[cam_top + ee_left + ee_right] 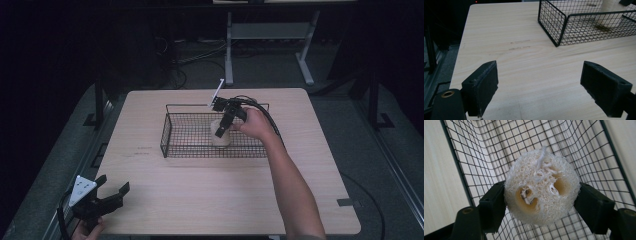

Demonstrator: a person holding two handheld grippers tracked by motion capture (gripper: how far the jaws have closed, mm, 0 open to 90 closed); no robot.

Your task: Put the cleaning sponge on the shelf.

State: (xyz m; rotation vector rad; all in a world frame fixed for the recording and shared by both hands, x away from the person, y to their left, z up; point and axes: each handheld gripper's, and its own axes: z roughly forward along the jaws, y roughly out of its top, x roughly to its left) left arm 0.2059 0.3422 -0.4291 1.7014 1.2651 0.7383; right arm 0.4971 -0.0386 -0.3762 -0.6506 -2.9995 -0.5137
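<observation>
Right gripper is clamping a loofah across its round sides, one jaw on either side, cut end facing its own camera. In the high view the loofah is sitting inside the wire basket, toward the right of its middle, and looks to be at or just above the mesh floor (can't tell contact from these angles). The basket is standing in the far half of the table, roughly centred between left and right edges.

Left gripper is idling at the near left corner of the table, jaws standing wide, nothing between them; its own view is showing bare tabletop between the pads and the basket's near corner further off.

Risks from here, as I'm judging them:
- The loofah is springy and compressed, so it's likely rebounding on release and may tip or roll.
- The jaws are working close to the mesh; a tip catching a wire while withdrawing would be dragging or lifting the light basket, and the left gripper isn't steadying it.
- Loose fibres (there's a frayed tuft at the cut end) may be clinging to the pads, so the loofah could come back up with the gripper.
</observation>
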